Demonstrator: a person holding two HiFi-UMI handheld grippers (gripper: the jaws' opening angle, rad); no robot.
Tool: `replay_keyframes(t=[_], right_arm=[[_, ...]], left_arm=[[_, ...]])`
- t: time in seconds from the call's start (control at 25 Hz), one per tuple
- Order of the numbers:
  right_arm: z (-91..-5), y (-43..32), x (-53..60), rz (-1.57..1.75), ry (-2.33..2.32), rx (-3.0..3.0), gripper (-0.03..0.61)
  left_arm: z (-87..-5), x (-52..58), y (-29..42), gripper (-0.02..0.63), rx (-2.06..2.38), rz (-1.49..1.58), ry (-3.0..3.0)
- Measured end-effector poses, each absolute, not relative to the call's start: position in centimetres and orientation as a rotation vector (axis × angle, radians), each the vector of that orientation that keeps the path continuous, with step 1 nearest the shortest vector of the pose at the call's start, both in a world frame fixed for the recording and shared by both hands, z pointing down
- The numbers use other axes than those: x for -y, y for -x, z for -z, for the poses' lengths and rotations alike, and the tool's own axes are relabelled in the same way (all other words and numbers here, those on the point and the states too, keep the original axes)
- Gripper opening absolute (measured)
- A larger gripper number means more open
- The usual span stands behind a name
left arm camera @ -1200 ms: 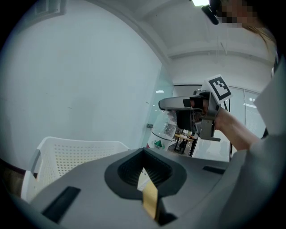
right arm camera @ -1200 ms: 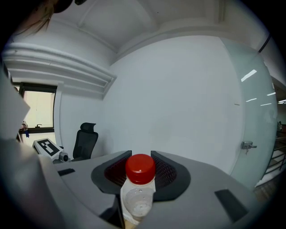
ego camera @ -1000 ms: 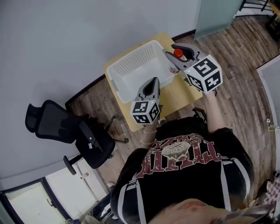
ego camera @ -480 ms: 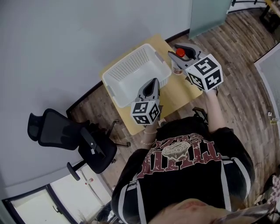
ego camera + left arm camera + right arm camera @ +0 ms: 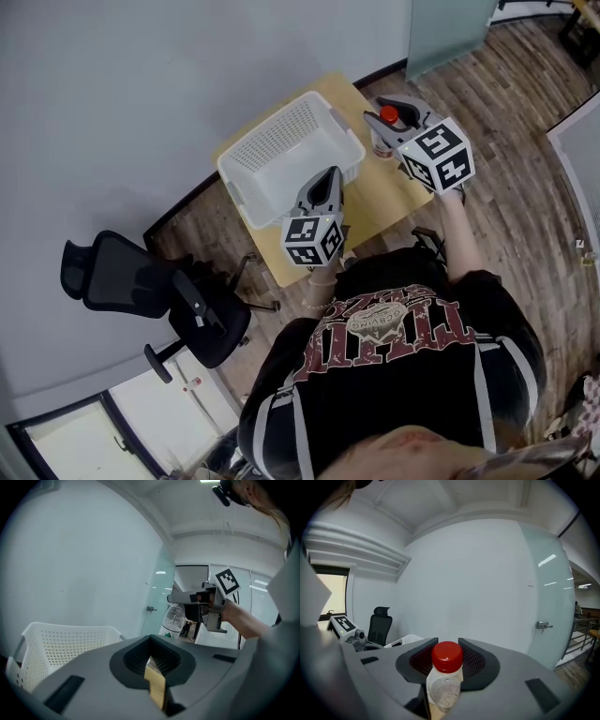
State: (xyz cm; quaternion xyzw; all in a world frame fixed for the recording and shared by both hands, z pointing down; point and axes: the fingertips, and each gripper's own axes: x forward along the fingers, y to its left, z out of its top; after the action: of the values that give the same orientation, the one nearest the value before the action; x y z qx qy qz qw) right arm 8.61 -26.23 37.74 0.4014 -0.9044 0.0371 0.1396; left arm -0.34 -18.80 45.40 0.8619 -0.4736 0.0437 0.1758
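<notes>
Right hand-held gripper [image 5: 448, 660] still clamps the bottle [image 5: 443, 692]; left hand-held gripper [image 5: 153, 662] stays closed, empty.

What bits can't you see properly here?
Bottle bottom: right gripper view, cut off by the picture's lower edge.
Bottle body: head view, partly hidden by the right tool.
Basket near rim: head view, covered by the left tool.
Basket inside: left gripper view, only its wall shows.
</notes>
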Motion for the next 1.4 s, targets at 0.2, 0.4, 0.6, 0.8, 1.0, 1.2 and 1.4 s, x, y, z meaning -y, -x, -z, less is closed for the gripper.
replay_keyframes(t=[0.2, 0.4, 0.6, 0.8, 1.0, 1.2, 1.4], right_arm=[[-39.8, -8.7, 26.8, -0.143, -1.154, 2.607, 0.146], [-42.1, -7.9, 27.1, -0.171, -1.118, 2.584, 0.146], [-44.1, -7.7, 27.1, -0.206, -1.094, 2.576, 0.146], [-46.3, -7.5, 27.3, -0.247, -1.086, 2.565, 0.146], [-47.8, -7.2, 27.8, -0.274, -1.072, 2.545, 0.146], [-49.2, -7.6, 27.8, -0.29, -1.075, 2.526, 0.146], [-50.9, -7.5, 28.0, -0.308, -1.072, 2.501, 0.146]], left_arm=[[-45.6, 18.8, 0.2, 0.048, 1.34, -0.135, -2.434], [-45.8, 18.7, 0.8, 0.048, 1.373, -0.182, -2.438], [-46.0, 18.4, 0.7, 0.048, 1.387, -0.201, -2.442], [-46.3, 18.3, 1.1, 0.048, 1.402, -0.226, -2.442], [-46.6, 18.6, 1.5, 0.048, 1.407, -0.243, -2.431], [-46.8, 18.5, 1.4, 0.048, 1.401, -0.242, -2.427], [-46.8, 18.8, 1.8, 0.048, 1.405, -0.236, -2.419]])
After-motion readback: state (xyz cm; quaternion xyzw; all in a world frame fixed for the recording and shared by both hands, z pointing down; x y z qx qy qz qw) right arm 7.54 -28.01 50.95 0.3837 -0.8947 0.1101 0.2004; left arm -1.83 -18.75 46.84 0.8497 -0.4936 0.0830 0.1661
